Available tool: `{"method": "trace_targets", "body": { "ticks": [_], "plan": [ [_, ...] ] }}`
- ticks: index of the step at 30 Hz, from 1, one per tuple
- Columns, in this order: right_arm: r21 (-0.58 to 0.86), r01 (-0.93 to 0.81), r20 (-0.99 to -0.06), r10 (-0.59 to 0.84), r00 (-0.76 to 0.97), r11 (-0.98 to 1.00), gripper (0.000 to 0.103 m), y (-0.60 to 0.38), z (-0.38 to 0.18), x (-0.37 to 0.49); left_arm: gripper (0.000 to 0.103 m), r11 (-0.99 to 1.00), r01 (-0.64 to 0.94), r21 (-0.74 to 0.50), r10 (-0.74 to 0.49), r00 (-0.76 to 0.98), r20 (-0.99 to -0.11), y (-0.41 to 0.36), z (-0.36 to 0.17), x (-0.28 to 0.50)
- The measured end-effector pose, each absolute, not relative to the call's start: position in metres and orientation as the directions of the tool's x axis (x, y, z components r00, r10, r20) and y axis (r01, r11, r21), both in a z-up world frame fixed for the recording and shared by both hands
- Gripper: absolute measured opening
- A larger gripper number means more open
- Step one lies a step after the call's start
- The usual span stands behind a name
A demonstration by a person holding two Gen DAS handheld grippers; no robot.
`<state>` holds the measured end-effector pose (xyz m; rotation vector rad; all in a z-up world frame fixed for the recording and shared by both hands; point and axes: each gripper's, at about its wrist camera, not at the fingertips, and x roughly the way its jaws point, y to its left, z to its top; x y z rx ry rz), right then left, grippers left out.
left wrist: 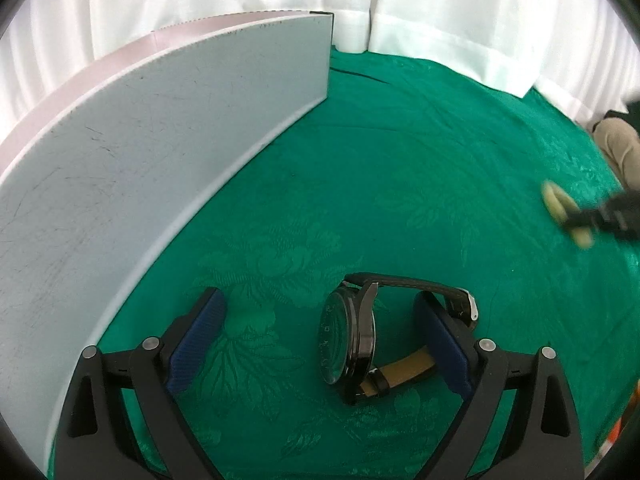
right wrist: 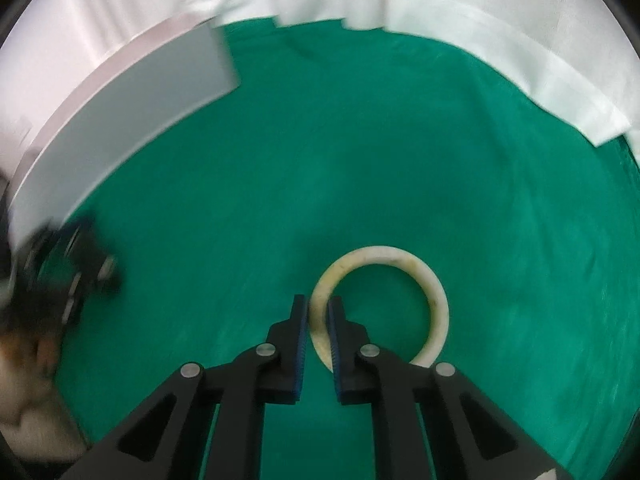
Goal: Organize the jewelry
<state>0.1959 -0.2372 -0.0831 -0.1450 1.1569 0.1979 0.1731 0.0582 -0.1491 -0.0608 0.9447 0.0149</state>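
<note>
A black wristwatch point(left wrist: 352, 344) with a dark dial and a leather strap lies on its side on the green cloth point(left wrist: 400, 168). My left gripper point(left wrist: 320, 340) stands open around it, its blue pads point(left wrist: 200, 340) apart from the watch. A cream bangle point(right wrist: 400, 272) is clamped at its left rim by my right gripper point(right wrist: 318, 320), shut on it above the cloth point(right wrist: 360, 140). In the left wrist view the bangle point(left wrist: 560, 208) and the right gripper point(left wrist: 580, 220) show blurred at the right edge. The watch and left gripper point(right wrist: 72, 272) appear blurred at the left of the right wrist view.
A white upright board point(left wrist: 160, 160) curves along the left behind the watch; it also shows as a board point(right wrist: 140, 100) in the right wrist view. White drapery point(left wrist: 440, 20) borders the cloth at the back. A person's trouser leg point(left wrist: 620, 148) is at the far right.
</note>
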Motion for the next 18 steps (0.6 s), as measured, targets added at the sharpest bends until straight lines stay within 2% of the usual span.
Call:
{"method": "trace_targets", "body": {
  "ticks": [4,6,7,8,10,12,13,16,18],
  "plan": [
    [0.048,-0.187,-0.911,0.12,0.394,0.981,0.012,-0.234,-0.096,0.167,0.1,0.998,-0.013,-0.064,-0.045,0.57,-0.821,0.06,-0.15,0.178],
    [0.115,-0.162,-0.895,0.173,0.411,0.98,0.033,-0.244,-0.093,0.16,0.099,0.993,0.0,-0.115,-0.095,0.55,-0.83,0.067,-0.146,0.177],
    [0.169,-0.142,-0.884,0.214,0.416,0.975,0.054,-0.251,-0.089,0.158,0.099,0.984,0.005,-0.177,-0.152,0.541,-0.828,0.074,-0.142,0.174],
    [0.221,-0.125,-0.868,0.253,0.426,0.967,0.058,-0.259,-0.084,0.155,0.099,0.969,0.005,-0.246,-0.21,0.538,-0.816,0.081,-0.138,0.169],
    [0.32,-0.101,-0.832,0.33,0.446,0.942,0.058,-0.276,-0.07,0.148,0.099,0.923,-0.002,-0.386,-0.323,0.545,-0.774,0.1,-0.128,0.16],
    [0.305,-0.092,-0.829,0.312,0.464,0.948,0.058,-0.284,-0.059,0.144,0.099,0.895,-0.012,-0.447,-0.365,0.557,-0.746,0.113,-0.12,0.152],
    [0.252,-0.1,-0.835,0.269,0.48,0.962,0.058,-0.284,-0.052,0.141,0.099,0.892,-0.014,-0.451,-0.366,0.564,-0.74,0.115,-0.117,0.15],
    [0.137,-0.152,-0.86,0.193,0.472,0.979,0.058,-0.27,-0.054,0.143,0.095,0.922,0.014,-0.387,-0.33,0.552,-0.766,0.104,-0.115,0.155],
    [0.105,-0.18,-0.875,0.177,0.451,0.978,0.058,-0.258,-0.068,0.145,0.084,0.962,0.032,-0.27,-0.245,0.53,-0.812,0.085,-0.118,0.165]
  ]
}}
